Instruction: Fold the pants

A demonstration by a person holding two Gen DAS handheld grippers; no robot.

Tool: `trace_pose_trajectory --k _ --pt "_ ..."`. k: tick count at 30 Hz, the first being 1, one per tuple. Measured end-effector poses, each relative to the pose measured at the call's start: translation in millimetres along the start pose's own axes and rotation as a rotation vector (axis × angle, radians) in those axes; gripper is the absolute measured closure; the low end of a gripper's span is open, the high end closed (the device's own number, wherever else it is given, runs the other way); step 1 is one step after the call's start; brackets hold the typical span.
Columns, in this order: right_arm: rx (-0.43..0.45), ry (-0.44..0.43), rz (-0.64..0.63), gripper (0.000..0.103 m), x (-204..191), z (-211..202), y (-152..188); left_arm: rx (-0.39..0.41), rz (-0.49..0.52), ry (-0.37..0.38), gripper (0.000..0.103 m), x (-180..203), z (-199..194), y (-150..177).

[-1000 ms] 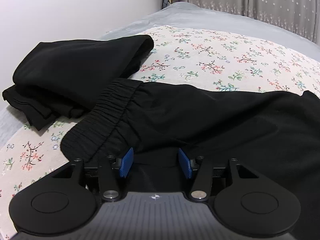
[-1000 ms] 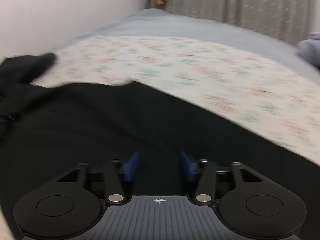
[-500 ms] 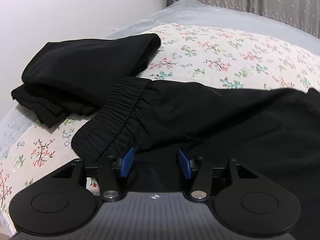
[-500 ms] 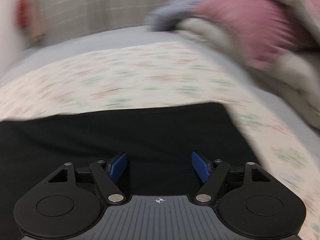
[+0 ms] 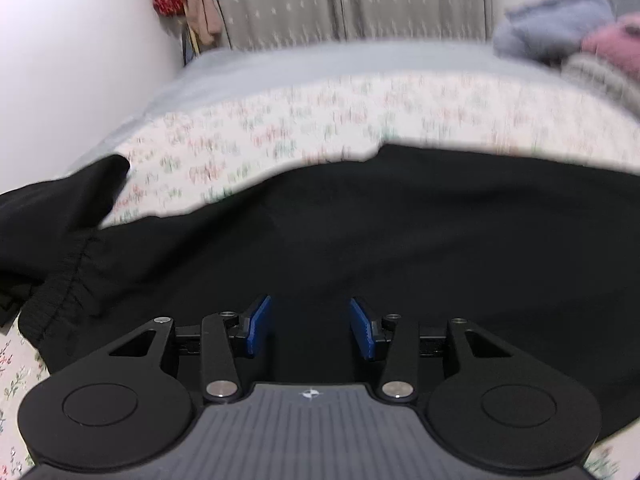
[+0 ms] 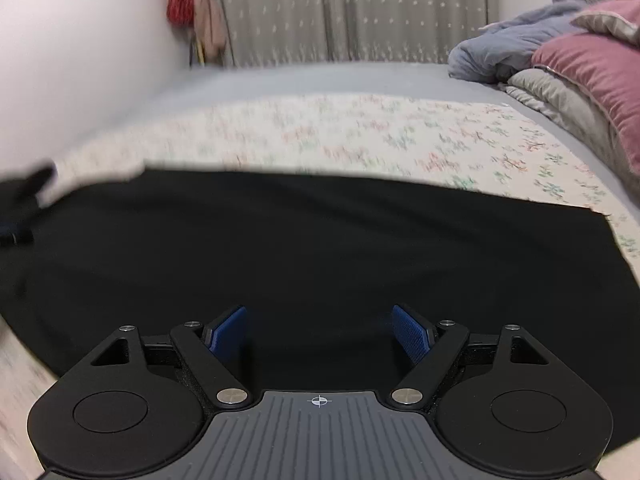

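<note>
Above pants [image 5: 360, 240] on bed [image 5: 320, 120]: my left gripper [image 5: 310, 328], right gripper [image 6: 320, 334] gaping, empty; risk pinching single layer, skewing fold.

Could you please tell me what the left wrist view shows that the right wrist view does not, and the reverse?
Only the left wrist view shows the elastic waistband of the pants and the left gripper, open. Only the right wrist view shows the pants' right edge clearly, the right gripper, open wider, and a sharp pink cushion. Both show the black pants spread on the floral sheet, the curtain and the wall.
</note>
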State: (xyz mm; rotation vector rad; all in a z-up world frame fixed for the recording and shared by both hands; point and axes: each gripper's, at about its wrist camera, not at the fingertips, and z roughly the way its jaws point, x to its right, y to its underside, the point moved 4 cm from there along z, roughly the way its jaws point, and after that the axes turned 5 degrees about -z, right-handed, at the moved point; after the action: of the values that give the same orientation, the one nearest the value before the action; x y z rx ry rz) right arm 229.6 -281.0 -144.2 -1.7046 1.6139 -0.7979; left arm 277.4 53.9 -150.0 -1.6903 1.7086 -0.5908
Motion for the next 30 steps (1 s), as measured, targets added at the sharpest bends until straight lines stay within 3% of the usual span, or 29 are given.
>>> trace_pose_trajectory --k 3,10,15,22,30 --pt "-0.045 0.072 0.027 0.022 34.2 3.2 12.2 -0.042 -0.03 -0.013 0.046 -10.0 11.7 6.7" --pt "-0.06 0.252 0.271 0.022 127.3 -24.3 35.7 -0.087 -0.111 -0.028 0.039 -35.0 4.3 18.8" --pt "-0.087 0.478 0.4 0.021 169.8 -47.9 56.9 -0.097 -0.115 -0.039 0.039 -41.3 0.8 20.8" --pt "0.023 0.402 0.668 0.021 191.7 -77.8 76.7 -0.029 -0.131 0.069 0.04 -27.9 -13.9 11.5" --pt "0.064 0.321 0.758 0.021 203.3 -86.9 82.6 -0.016 -0.011 0.146 0.04 19.2 -17.7 9.4"
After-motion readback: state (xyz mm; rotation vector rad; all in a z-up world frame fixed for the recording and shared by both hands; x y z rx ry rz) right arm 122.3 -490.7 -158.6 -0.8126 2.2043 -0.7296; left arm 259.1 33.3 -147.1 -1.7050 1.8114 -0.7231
